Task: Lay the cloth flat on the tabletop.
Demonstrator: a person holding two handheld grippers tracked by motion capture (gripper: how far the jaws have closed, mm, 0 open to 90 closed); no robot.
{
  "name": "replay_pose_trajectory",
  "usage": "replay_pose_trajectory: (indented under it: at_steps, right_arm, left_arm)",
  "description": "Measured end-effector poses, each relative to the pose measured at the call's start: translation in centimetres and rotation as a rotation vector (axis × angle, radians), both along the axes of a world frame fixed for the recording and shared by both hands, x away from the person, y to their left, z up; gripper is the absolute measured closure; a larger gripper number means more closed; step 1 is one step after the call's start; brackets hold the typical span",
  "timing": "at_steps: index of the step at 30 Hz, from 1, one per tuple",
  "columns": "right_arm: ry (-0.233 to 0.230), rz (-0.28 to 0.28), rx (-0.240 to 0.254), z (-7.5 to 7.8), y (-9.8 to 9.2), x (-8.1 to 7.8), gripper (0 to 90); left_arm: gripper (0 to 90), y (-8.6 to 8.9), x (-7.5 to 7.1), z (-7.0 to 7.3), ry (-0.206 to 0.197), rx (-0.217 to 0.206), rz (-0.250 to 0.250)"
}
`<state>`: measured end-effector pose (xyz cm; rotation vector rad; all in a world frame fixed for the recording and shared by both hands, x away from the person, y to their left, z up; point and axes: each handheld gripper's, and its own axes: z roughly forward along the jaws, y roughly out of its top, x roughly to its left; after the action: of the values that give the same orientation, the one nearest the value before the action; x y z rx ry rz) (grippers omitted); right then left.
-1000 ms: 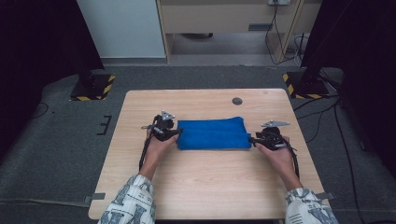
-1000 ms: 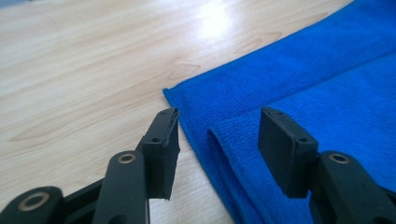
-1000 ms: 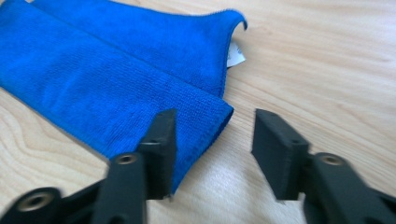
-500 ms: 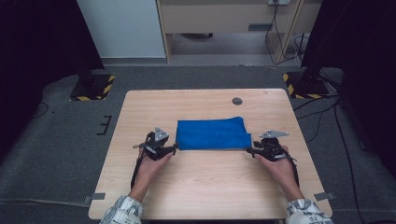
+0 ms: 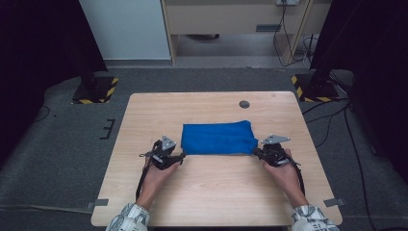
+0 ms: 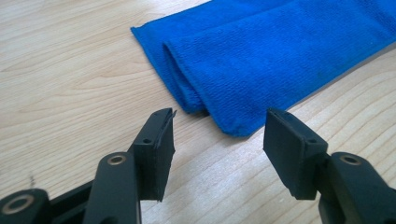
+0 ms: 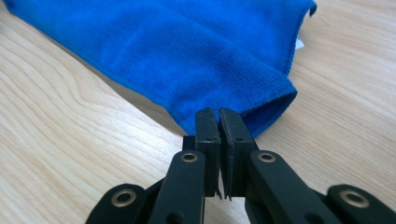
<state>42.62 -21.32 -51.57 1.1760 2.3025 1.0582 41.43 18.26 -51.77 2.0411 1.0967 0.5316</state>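
Observation:
A blue towel (image 5: 219, 138), folded into a long strip, lies across the middle of the wooden table (image 5: 207, 192). My left gripper (image 5: 182, 155) rests at its near left corner. In the left gripper view the towel's (image 6: 280, 51) folded corner lies just beyond my left gripper (image 6: 217, 140), which is open; its jaws have just been opening a little, with nothing between them. My right gripper (image 5: 256, 151) is at the near right corner. In the right gripper view my right gripper (image 7: 219, 114) has just been closing and is shut on the edge of the towel (image 7: 187, 46).
A small dark round disc (image 5: 244, 104) sits on the table behind the towel. Black stands with yellow-striped bases (image 5: 94, 89) (image 5: 312, 86) flank the table's far corners. A pale cabinet (image 5: 226, 19) stands beyond on the grey floor.
Both hands have drawn back toward the person, from the towel's ends to its near corners. The right jaws have closed on the towel's edge.

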Motion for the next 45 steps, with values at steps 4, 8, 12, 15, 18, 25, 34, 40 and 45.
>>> replay_pose_trajectory:
  at_steps: [4,8,12,15,18,25,34,40,45]
  right_arm:
    - [-0.002,-0.001,0.026,0.2,0.1,-0.3,87.5]
    - [0.003,-0.003,0.03,0.0,0.1,-0.4,87.4]
    - [0.012,-0.005,0.053,0.1,-0.1,-0.5,87.4]
    - [0.012,-0.003,0.062,0.2,-0.3,-0.6,87.4]
    - [0.014,-0.004,0.066,0.2,-0.4,-0.7,87.4]
    - [0.022,0.003,0.068,0.2,-0.3,-0.8,87.5]
    - [0.002,-0.008,0.08,0.4,-0.6,-0.8,87.7]
    - [-0.011,-0.005,0.097,1.1,-1.0,-1.2,87.7]
    - [-0.018,-0.001,0.103,1.5,-1.1,-1.7,87.6]
  left_arm:
    - [44.5,-0.8,0.4,-0.7,0.033,0.005,-0.018]
    - [44.7,-1.5,0.5,-0.8,0.028,0.018,-0.037]
    - [47.6,-1.5,0.8,-1.1,0.014,0.063,-0.031]
    - [53.4,-1.5,1.1,-1.3,0.055,0.031,-0.034]
    - [55.7,-1.7,1.2,-1.4,0.05,0.034,-0.045]
    - [76.7,-1.7,1.3,-1.4,0.04,0.022,-0.067]
    - [86.7,-1.4,0.9,-0.5,0.02,-0.017,-0.058]
    - [86.6,-0.6,0.1,1.0,0.016,-0.063,-0.044]
    - [86.6,-0.2,-0.4,1.9,0.007,-0.068,-0.052]
